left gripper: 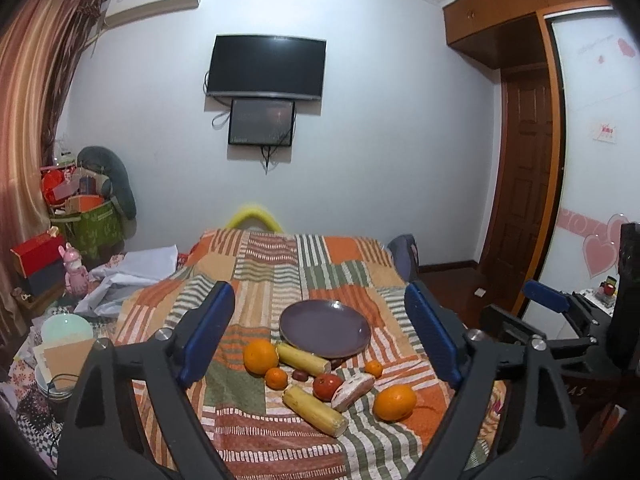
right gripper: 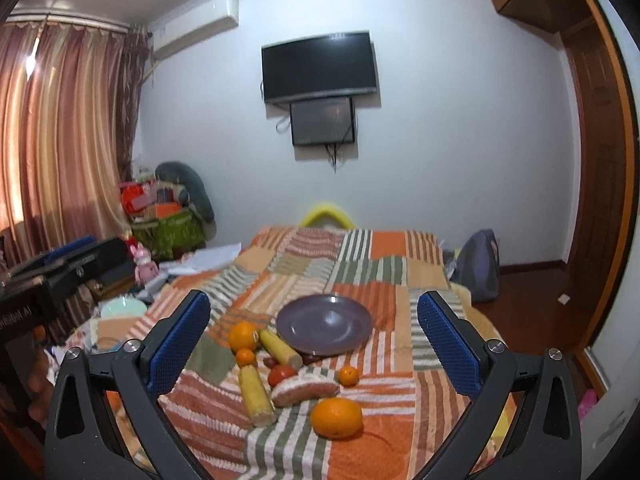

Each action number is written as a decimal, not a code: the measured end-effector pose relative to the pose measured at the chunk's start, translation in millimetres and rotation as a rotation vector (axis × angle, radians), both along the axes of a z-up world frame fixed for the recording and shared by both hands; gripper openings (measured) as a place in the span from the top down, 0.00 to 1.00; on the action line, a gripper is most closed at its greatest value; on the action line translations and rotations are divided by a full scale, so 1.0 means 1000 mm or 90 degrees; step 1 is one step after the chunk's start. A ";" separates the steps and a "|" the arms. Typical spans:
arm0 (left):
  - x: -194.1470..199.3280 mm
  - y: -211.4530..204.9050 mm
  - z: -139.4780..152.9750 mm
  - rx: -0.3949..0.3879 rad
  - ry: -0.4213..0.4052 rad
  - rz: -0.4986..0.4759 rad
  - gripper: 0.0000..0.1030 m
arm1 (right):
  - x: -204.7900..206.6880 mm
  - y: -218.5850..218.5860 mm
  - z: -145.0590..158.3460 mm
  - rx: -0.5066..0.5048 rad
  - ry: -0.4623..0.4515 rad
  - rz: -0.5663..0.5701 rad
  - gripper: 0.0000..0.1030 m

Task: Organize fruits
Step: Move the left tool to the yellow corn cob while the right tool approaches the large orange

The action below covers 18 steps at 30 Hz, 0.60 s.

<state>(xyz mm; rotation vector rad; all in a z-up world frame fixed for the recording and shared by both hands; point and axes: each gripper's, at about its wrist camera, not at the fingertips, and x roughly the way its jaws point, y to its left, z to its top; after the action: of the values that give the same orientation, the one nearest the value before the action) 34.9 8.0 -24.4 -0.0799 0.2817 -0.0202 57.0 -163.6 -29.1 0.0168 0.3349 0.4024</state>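
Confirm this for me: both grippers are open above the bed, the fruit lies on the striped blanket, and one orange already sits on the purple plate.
Not quite. The purple plate holds nothing; the right wrist view shows every orange, such as the nearest orange, lying on the striped blanket beside it. The rest holds: left gripper and right gripper are open.

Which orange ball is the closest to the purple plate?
The little orange right of the tomato sits closest to the purple plate. The big orange lies farthest from it.

Soft fuzzy cloth blanket [left gripper: 280, 272], smooth shiny purple plate [left gripper: 325, 330], bumpy blue rubbery pads [right gripper: 448, 340], dull black plastic gripper arms, shiny wood door [left gripper: 524, 168]
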 end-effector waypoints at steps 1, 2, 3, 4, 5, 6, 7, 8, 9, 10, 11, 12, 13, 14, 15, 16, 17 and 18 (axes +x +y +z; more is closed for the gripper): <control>0.004 0.001 -0.002 0.001 0.008 0.001 0.18 | 0.003 0.000 -0.004 -0.002 0.008 0.002 0.01; 0.008 0.002 -0.006 0.001 0.017 0.002 0.20 | 0.008 0.001 -0.009 -0.004 0.019 0.007 0.01; 0.013 0.004 -0.010 0.001 0.028 0.002 0.22 | 0.012 0.000 -0.014 -0.008 0.030 0.008 0.01; 0.020 0.005 -0.015 0.004 0.042 0.002 0.23 | 0.018 0.000 -0.022 -0.014 0.043 0.005 0.01; 0.024 0.007 -0.019 0.006 0.053 0.002 0.25 | 0.022 0.000 -0.025 -0.020 0.052 0.001 0.01; 0.032 0.009 -0.026 0.011 0.069 0.004 0.26 | 0.027 -0.001 -0.031 -0.028 0.063 -0.003 0.01; 0.037 0.010 -0.030 0.013 0.079 0.005 0.28 | 0.032 -0.001 -0.037 -0.037 0.077 -0.007 0.01; 0.043 0.011 -0.035 0.016 0.092 0.007 0.30 | 0.037 -0.001 -0.043 -0.042 0.091 -0.007 0.01; 0.049 0.011 -0.041 0.017 0.106 0.009 0.32 | 0.040 -0.001 -0.048 -0.046 0.105 -0.003 0.01; 0.056 0.013 -0.048 0.017 0.122 0.010 0.32 | 0.044 -0.001 -0.053 -0.051 0.118 0.000 0.03; 0.062 0.013 -0.054 0.015 0.137 0.010 0.35 | 0.047 -0.001 -0.059 -0.058 0.131 0.003 0.06; 0.069 0.015 -0.060 0.012 0.154 0.008 0.38 | 0.050 0.000 -0.063 -0.065 0.142 0.010 0.09; 0.077 0.017 -0.068 0.008 0.173 0.003 0.41 | 0.054 0.001 -0.069 -0.070 0.156 0.017 0.10; 0.083 0.018 -0.075 0.005 0.189 -0.001 0.44 | 0.056 0.002 -0.073 -0.073 0.167 0.020 0.11; 0.089 0.018 -0.082 0.003 0.206 -0.002 0.47 | 0.059 0.002 -0.077 -0.076 0.177 0.024 0.12; 0.096 0.019 -0.089 0.000 0.224 -0.003 0.48 | 0.062 0.003 -0.082 -0.080 0.185 0.025 0.13; 0.101 0.020 -0.096 -0.003 0.239 -0.006 0.51 | 0.064 0.004 -0.086 -0.085 0.193 0.025 0.13; 0.106 0.021 -0.104 -0.008 0.256 -0.009 0.51 | 0.066 0.004 -0.090 -0.089 0.202 0.029 0.13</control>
<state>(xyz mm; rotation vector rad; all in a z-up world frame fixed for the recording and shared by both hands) 140.7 29.0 -128.4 -0.0942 0.6836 -0.0199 123.3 -159.1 -119.1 -0.0646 0.6776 0.4202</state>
